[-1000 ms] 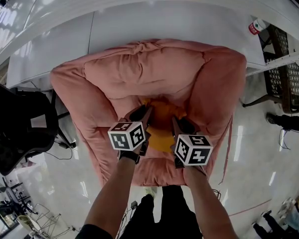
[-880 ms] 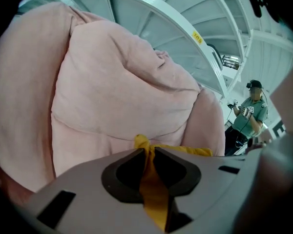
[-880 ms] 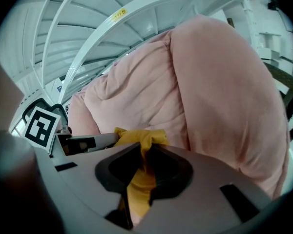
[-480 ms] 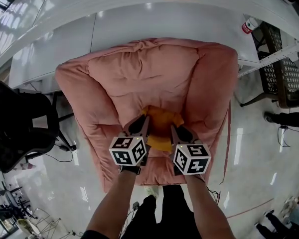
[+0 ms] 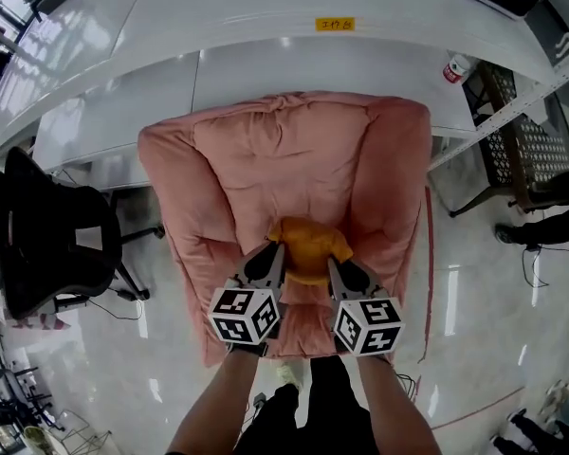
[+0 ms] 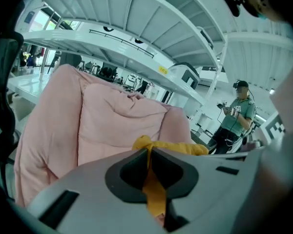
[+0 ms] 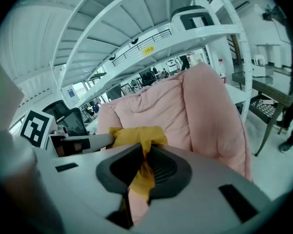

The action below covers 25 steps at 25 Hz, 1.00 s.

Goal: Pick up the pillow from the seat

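Starting left of the pink seat (image 5: 266, 150): a black office chair (image 5: 52, 245) stands on the floor, apart from it. Over the seat's front part, the left gripper (image 5: 275, 252) is clamped on the yellow pillow (image 5: 309, 240), at its left side. Its jaws have just been closing, w/ yellow fabric pinched between them. The pillow is held between both grippers, in front of the seat's backrest, bunched at each pinch. The right gripper (image 5: 334, 265) bites the pillow's right side the same way, jaws also just closing, fabric between. Behind the seat is a white table (image 5: 360, 60), w/ a yellow label (image 5: 335, 24) further back. A red-and-white bottle (image 5: 454, 68) stands on that table, right of the seat's back corner.
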Each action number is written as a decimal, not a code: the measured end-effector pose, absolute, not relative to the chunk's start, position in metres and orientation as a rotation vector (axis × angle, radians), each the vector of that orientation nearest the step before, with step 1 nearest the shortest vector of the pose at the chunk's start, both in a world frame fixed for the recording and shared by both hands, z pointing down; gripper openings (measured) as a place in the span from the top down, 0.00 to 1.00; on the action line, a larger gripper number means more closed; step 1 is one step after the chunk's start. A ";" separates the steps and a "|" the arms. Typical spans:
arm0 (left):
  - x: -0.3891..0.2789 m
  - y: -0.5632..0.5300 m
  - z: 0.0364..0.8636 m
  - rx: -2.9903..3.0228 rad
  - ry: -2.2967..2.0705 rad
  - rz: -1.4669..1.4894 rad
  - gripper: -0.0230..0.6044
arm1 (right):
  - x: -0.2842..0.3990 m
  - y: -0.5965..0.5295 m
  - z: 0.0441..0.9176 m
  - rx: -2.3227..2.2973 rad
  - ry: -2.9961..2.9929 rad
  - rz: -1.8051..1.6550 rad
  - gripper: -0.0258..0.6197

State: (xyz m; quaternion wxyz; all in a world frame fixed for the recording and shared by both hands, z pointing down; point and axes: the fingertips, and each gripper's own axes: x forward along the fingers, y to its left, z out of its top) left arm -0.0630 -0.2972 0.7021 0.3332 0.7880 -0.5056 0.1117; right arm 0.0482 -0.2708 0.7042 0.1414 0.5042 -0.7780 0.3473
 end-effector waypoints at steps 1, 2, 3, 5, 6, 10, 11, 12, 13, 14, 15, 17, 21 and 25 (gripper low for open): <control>-0.065 -0.293 0.691 2.071 -1.327 0.287 0.91 | 0.047 -0.268 0.694 1.461 -2.260 0.988 0.90; -0.067 -0.290 0.680 2.084 -1.335 0.280 0.92 | 0.045 -0.264 0.683 1.465 -2.275 0.974 0.90; -0.069 -0.286 0.668 2.095 -1.342 0.272 0.92 | 0.043 -0.261 0.672 1.468 -2.290 0.959 0.90; -0.072 -0.280 0.644 2.119 -1.354 0.258 0.92 | 0.039 -0.254 0.649 1.474 -2.317 0.930 0.90; -0.074 -0.277 0.632 2.131 -1.358 0.252 0.92 | 0.037 -0.251 0.638 1.478 -2.329 0.917 0.90; -0.080 -0.259 0.584 2.165 -1.376 0.229 0.92 | 0.032 -0.236 0.594 1.487 -2.365 0.872 0.90; -0.082 -0.255 0.572 2.172 -1.378 0.221 0.92 | 0.030 -0.233 0.583 1.492 -2.375 0.858 0.90; -0.084 -0.251 0.561 2.180 -1.380 0.212 0.92 | 0.029 -0.230 0.571 1.500 -2.386 0.841 0.90; -0.086 -0.248 0.549 2.190 -1.383 0.201 0.92 | 0.027 -0.228 0.559 1.508 -2.398 0.821 0.90; -0.088 -0.246 0.537 2.200 -1.387 0.187 0.92 | 0.025 -0.226 0.547 1.514 -2.411 0.801 0.90; -0.090 -0.243 0.525 2.209 -1.391 0.174 0.92 | 0.023 -0.225 0.536 1.520 -2.425 0.781 0.90; -0.093 -0.238 0.504 2.227 -1.396 0.153 0.92 | 0.020 -0.221 0.515 1.530 -2.448 0.746 0.90; -0.095 -0.229 0.463 2.257 -1.388 0.119 0.92 | 0.019 -0.214 0.476 1.541 -2.482 0.687 0.90; -0.095 -0.218 0.423 2.288 -1.374 0.085 0.92 | 0.019 -0.208 0.437 1.550 -2.510 0.623 0.90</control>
